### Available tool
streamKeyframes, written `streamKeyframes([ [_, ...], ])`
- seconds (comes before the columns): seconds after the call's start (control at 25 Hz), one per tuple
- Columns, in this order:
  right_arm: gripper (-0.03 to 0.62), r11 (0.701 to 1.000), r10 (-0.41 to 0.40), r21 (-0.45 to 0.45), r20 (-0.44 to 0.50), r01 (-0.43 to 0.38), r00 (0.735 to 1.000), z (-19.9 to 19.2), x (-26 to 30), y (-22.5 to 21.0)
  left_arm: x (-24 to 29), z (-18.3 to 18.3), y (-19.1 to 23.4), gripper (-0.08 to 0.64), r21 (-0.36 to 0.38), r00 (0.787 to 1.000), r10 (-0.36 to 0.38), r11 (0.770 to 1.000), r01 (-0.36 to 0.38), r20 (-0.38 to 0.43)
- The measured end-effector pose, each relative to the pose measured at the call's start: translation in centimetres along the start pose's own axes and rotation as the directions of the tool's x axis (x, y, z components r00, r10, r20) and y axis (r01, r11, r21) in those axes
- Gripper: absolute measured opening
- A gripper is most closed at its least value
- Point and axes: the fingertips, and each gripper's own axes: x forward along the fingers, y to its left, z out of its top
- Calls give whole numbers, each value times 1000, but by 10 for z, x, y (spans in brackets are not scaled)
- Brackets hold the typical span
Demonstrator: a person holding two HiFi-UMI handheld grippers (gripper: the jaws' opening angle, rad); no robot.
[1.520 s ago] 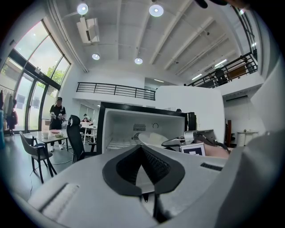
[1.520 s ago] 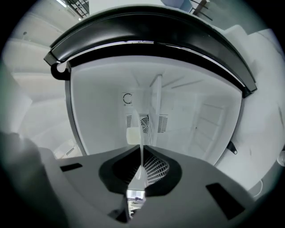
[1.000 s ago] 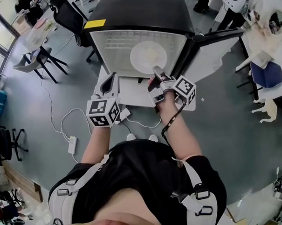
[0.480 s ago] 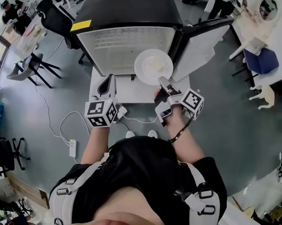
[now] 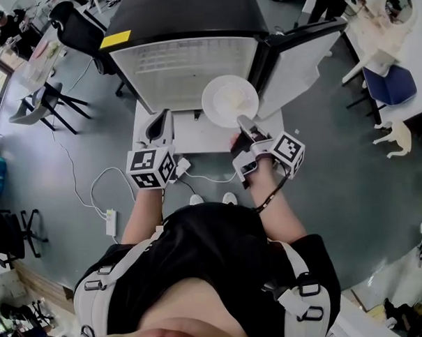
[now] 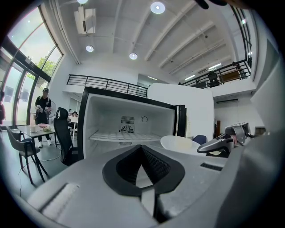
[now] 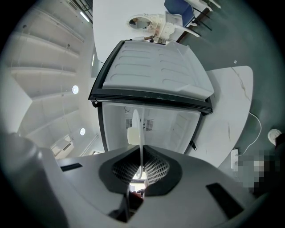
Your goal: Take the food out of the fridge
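Note:
The small black fridge stands open in front of me, its door swung out to the right. My right gripper is shut on the near rim of a white plate, which hangs level just outside the fridge's opening, at its right side. In the right gripper view the plate runs edge-on between the pads of that gripper, with a pale piece of food on it. My left gripper hovers left of the plate, jaws together and empty. The left gripper view shows this gripper, the plate and bare fridge shelves.
The fridge sits on a white base on the grey floor. A power strip and cables lie at the lower left. Chairs stand to the left, a blue chair and a table to the right. A person stands far off.
The right gripper has drawn the plate out of the fridge toward me and to the right. The left gripper has barely shifted.

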Motion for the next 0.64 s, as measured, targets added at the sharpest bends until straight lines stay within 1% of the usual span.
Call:
streamKeyframes([
  [0.2,18,1000,-8,17,-6,8,1000,-1,0,-2,-1,1,-1,-3,0,1000,3,1000,-3,1],
  [0.48,19,999,20,40,-19,-19,1000,-4,2,0,-8,5,3,-2,-1,999,30,1000,-30,27],
  [0.64,20,999,24,39,-24,-23,999,-5,2,1,-12,2,5,-2,-7,999,34,999,-34,24],
])
